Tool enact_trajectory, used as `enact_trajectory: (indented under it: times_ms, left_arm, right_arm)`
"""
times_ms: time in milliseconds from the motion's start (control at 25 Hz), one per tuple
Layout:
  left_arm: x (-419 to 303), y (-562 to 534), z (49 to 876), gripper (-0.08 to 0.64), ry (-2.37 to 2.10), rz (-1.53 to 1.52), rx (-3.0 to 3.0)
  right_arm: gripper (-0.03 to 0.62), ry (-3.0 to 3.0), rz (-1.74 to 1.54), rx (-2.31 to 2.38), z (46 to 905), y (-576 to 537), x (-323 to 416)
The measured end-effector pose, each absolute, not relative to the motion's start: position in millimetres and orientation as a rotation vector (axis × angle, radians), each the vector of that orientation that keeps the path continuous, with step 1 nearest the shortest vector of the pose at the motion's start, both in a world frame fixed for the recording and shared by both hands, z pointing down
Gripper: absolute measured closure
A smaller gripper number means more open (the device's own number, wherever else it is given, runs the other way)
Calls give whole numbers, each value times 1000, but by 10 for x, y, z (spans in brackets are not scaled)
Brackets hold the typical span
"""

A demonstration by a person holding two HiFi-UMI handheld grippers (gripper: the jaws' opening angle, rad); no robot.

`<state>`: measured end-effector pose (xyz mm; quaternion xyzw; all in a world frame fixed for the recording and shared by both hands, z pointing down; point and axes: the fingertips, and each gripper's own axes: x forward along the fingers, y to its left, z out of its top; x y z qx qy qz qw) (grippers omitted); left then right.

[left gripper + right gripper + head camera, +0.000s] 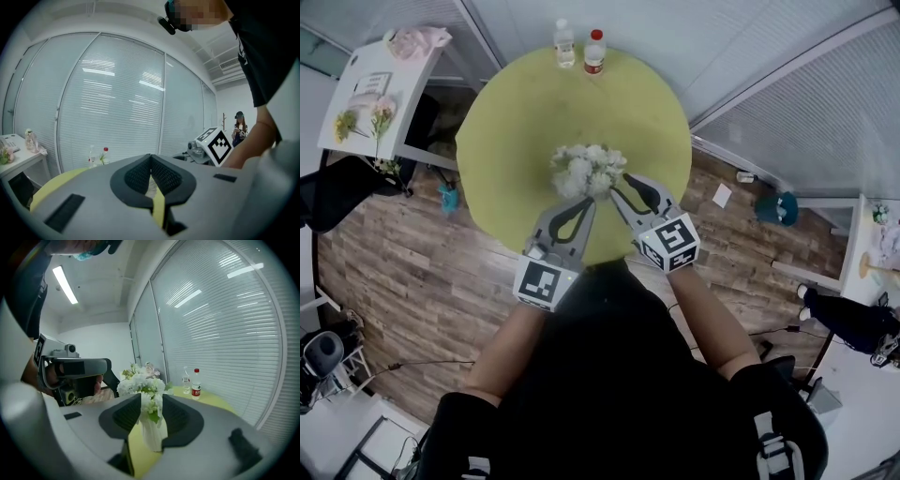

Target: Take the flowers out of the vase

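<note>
At the near middle of the round table, the flowers stand in a white vase. They look light, soft and crushable, so I'd pinch the stems just above the rim. My right gripper straddles them, jaws apart; my left gripper is closed on nothing.

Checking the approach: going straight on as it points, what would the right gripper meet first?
Likely the white vase holding the flowers, centred ahead of the right gripper, whose jaws stand open; exact depth is unclear.

Open tabletop around flowers; bottles at far edge
</note>
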<state>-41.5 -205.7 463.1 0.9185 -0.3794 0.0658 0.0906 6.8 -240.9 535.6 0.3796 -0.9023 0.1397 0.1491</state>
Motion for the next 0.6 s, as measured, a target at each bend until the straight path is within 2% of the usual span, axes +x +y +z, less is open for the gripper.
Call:
enact_trajectory:
  times_ms: [320, 480, 600]
  left_arm:
    - [-448, -2116, 4694, 548, -1155, 201, 2718]
    - [-494, -2111, 4724, 548, -1166, 206, 2710]
    - [-523, -2125, 4735, 546, -1171, 208, 2704]
  right_arm:
    - [458, -2606, 460, 1037, 5517, -2521, -16]
    - [543, -2605, 464, 1061, 5539, -2526, -9]
    - [565, -2615, 464, 1078, 5522, -2557, -14]
